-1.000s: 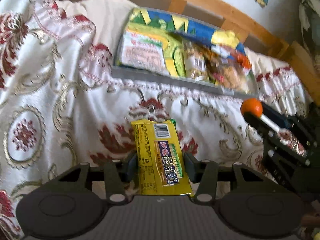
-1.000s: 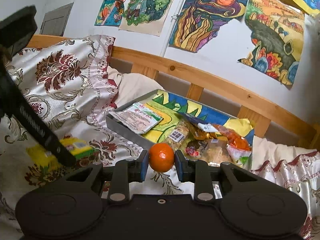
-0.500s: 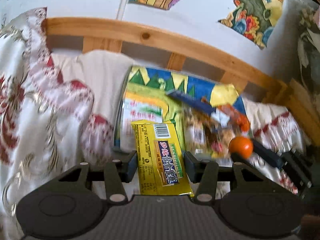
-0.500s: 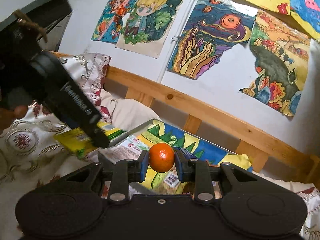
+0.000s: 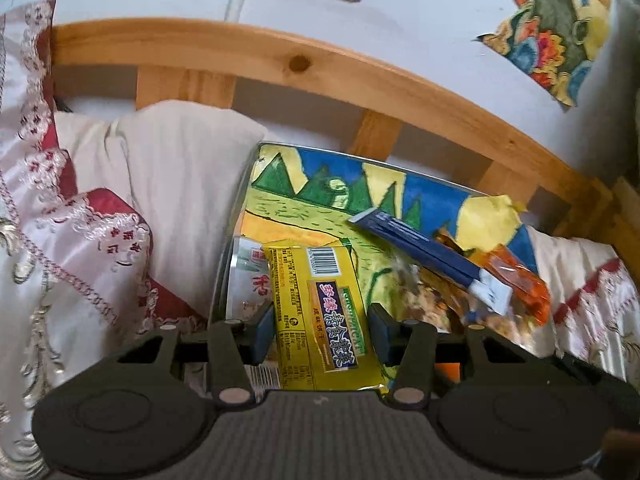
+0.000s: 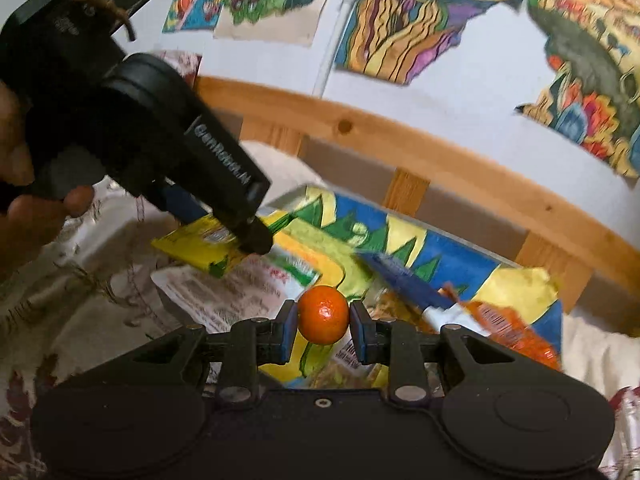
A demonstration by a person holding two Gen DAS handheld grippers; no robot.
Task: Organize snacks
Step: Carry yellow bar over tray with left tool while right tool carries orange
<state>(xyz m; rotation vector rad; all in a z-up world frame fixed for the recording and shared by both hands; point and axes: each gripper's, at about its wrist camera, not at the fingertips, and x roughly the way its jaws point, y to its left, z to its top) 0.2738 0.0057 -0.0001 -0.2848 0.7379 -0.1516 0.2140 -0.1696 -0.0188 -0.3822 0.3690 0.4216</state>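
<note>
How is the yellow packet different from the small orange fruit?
The yellow packet is flat, rectangular and printed; the orange fruit is round and plain. The left gripper holds the packet, the right gripper the fruit. Both hang above the tray.

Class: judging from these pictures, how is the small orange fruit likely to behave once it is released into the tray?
The orange fruit is round, so it may roll. The tray holds sloping packets, so it probably settles against one. Its glossy skin suggests slight slipperiness.
</note>
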